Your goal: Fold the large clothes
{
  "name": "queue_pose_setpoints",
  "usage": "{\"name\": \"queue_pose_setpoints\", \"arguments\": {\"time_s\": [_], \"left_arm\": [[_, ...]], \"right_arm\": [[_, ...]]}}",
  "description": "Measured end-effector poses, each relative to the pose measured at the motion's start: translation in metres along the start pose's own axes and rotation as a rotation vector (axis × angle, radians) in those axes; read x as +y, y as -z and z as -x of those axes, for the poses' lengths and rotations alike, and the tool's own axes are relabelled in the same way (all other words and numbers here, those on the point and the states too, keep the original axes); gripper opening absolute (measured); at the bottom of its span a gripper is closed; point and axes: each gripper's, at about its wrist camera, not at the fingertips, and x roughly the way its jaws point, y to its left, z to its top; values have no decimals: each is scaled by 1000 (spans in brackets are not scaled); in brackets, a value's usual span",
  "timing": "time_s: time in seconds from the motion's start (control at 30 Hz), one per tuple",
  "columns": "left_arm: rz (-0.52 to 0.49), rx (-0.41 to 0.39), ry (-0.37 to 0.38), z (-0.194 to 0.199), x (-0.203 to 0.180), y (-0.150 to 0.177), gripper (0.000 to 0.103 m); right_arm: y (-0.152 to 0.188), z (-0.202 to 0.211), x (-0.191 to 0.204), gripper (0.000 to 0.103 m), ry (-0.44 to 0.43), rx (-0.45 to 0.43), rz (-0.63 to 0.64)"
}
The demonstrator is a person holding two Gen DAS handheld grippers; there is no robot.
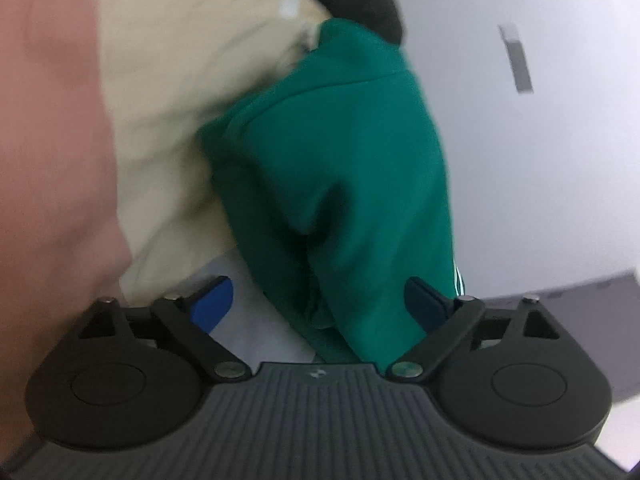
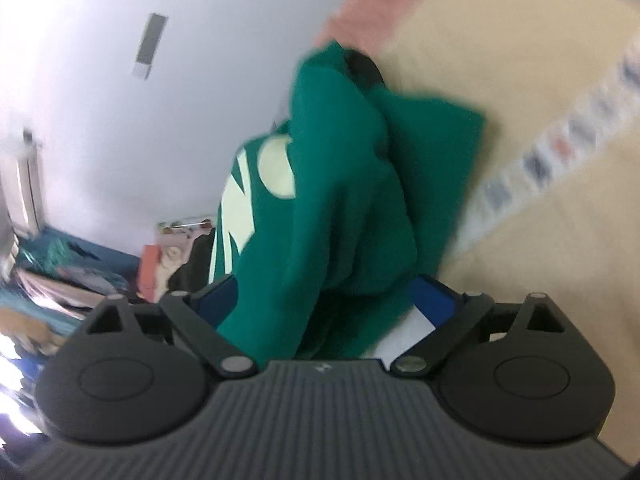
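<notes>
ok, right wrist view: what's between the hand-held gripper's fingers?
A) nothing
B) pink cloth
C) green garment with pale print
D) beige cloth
C: the green garment, with its pale print facing left, bunches between the blue fingers of the right hand-held gripper, whose jaws stand wide apart.

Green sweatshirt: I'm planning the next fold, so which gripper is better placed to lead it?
Hard to call; slightly the right gripper. Both grippers are spread wide with the green sweatshirt bunched between their fingers, but the right view shows more of it, including the pale print. The left gripper sees only one plain fold.
</notes>
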Motion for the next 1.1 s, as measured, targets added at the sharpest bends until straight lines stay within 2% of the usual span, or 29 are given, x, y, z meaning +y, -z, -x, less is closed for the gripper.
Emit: {"name": "queue_pose_setpoints", "arguments": {"time_s": [0.1, 0.23, 0.43, 0.5, 0.57, 0.63, 0.73, 0.83, 0.9, 1.1], "left_arm": [[45, -19, 26, -11, 6, -4, 97], [106, -67, 88, -15, 15, -7, 97], [92, -112, 146, -21, 10, -15, 98], [85, -127, 192, -21, 6, -18, 97], [56, -133, 237, -19, 1, -19, 97], [28, -133, 226, -20, -6, -22, 97], [20, -107, 140, -30, -8, -25, 98], [73, -117, 185, -35, -3, -27, 102], [81, -115, 177, -37, -8, -29, 103], [119, -127, 174, -43, -1, -35, 100]], "right_arm": [[4, -18, -8, 96, 9, 56, -65], [1, -37, -13, 97, 20, 25, -63], [-6, -58, -15, 102, -29, -21, -101], [-10, -61, -11, 102, -47, -17, -105], [-15, -56, 0, 102, -127, -27, -78], [-17, -53, 12, 102, -177, -31, -34], [-17, -60, 15, 102, -131, -29, -1], [-15, -74, 2, 101, -65, -20, -55], [-17, -86, -2, 103, -46, -27, -77], [-15, -101, 8, 103, -47, -80, -44]]}}
